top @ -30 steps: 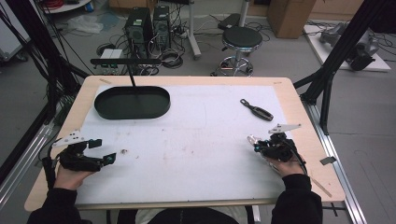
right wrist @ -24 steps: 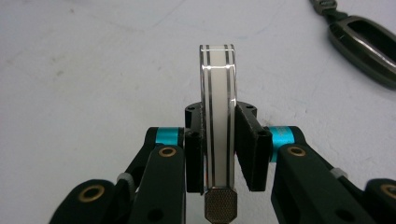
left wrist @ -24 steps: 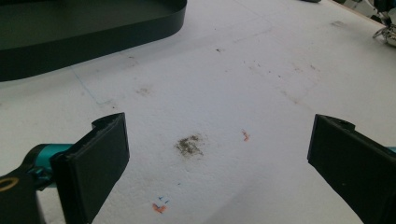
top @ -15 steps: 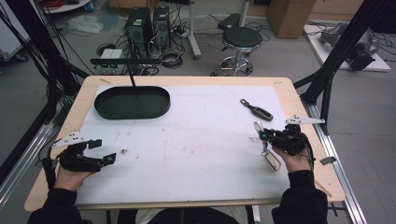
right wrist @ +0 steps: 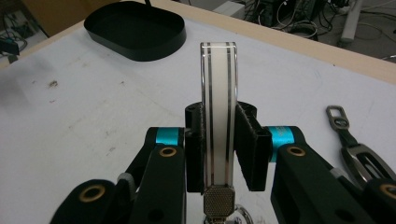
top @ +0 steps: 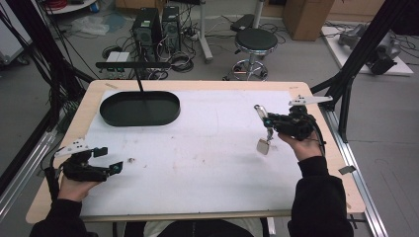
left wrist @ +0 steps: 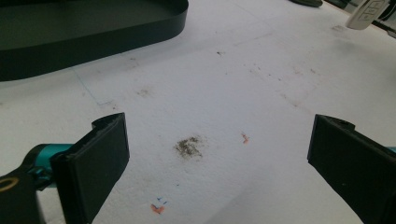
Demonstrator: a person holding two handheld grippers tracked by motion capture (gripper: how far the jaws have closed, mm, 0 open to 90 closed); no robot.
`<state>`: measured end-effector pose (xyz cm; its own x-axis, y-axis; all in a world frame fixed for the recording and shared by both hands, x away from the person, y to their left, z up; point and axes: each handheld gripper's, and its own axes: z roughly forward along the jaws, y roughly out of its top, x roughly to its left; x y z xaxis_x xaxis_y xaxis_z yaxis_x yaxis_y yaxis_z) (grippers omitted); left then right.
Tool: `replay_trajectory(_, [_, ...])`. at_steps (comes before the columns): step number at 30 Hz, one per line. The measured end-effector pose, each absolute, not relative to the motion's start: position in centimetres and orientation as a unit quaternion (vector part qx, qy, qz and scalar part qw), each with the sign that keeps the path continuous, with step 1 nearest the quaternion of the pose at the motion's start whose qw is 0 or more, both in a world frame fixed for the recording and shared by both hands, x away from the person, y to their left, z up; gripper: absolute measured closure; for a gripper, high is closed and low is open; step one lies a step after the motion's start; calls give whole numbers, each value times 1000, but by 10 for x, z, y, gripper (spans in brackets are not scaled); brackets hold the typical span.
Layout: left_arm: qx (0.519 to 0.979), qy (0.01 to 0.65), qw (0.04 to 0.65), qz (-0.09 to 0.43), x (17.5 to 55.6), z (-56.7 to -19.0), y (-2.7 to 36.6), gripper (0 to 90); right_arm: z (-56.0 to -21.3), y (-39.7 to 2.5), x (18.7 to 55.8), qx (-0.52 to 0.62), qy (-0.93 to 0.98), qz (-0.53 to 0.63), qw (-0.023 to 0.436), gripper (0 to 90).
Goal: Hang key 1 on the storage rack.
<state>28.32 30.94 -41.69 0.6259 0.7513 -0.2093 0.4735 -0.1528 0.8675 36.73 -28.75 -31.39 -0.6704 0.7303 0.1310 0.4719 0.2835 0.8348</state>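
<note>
Clamping a car key fob (right wrist: 218,121) edge-on between closed jaws, the right gripper (top: 269,121) holds it above the worktop's (top: 207,163) right side. Left gripper (top: 106,159) rests near left, jaws wide apart, empty. Black oval tray (top: 140,108) sits far left.

A black oval tray (top: 140,109) is seen at the far left of the white-covered tabletop (top: 197,163). Beyond the tabletop, a round stool (top: 254,42), two computer towers (top: 157,24) and tangled cables (top: 180,60) are seen on the floor.
</note>
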Motion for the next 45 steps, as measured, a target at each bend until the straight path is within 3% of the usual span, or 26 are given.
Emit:
replay_trajectory(13, [745,406,513,132,285,-420,309,59,-291,-239,399,373,775,498,112,749])
replay_trajectory(35, [739,396,530,126,286,-421,307,59,-251,-116,440,332,810,471,111,752])
replay_trajectory(45, [734,398,537,123,289,-422,309,59,-243,-82,460,337,797,490,111,753])
